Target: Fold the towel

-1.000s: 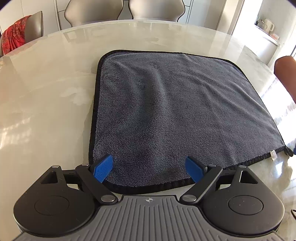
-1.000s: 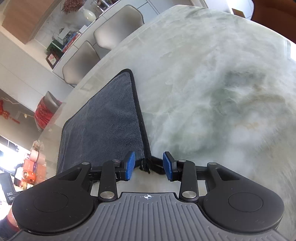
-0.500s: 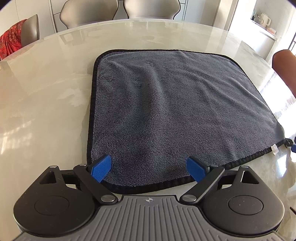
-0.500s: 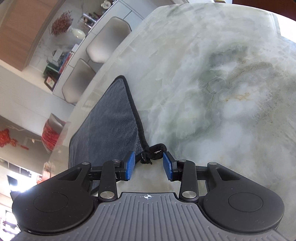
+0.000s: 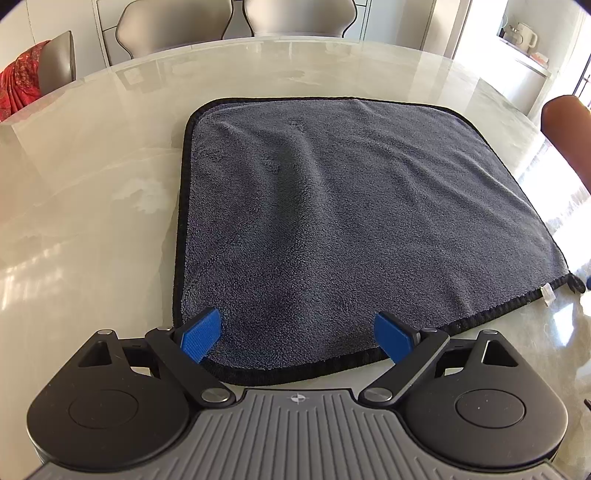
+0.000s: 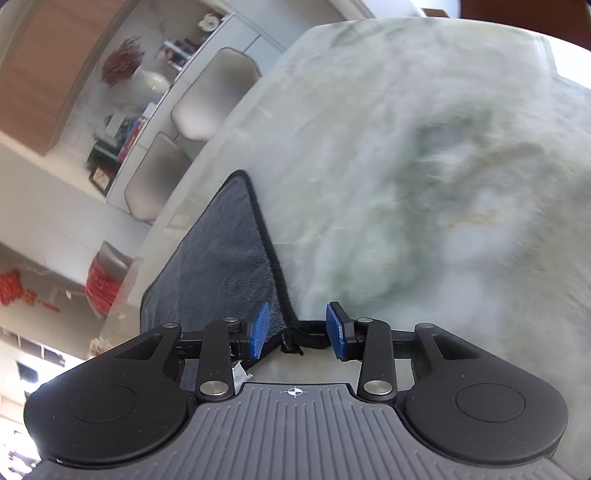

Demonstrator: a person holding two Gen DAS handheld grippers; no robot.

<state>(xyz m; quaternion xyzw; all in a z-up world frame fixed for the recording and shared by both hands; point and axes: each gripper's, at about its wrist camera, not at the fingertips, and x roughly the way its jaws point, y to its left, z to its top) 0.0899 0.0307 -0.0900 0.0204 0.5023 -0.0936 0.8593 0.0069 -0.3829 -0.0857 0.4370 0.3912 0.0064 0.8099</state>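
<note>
A dark grey towel [image 5: 347, 218] with a black hem lies spread flat on the marble table [image 5: 92, 206]. My left gripper [image 5: 297, 339] is wide open over the towel's near edge, close to its near left corner. In the right wrist view the towel [image 6: 221, 254] runs away to the left. Its near right corner with a black hanging loop [image 6: 306, 334] lies between the blue pads of my right gripper [image 6: 297, 330], which is open around it. A white label [image 6: 240, 374] shows by the left finger.
Grey chairs [image 5: 295, 16] stand at the far table edge, one with a red cloth [image 5: 18, 85] at the left. A brown chair back [image 5: 569, 133] is at the right. The table rim [image 6: 546, 40] curves off beyond the right gripper.
The left gripper has backed off a little and tilted; it stays open. The right gripper has moved in over the towel's corner loop, which now sits deeper between its pads.
</note>
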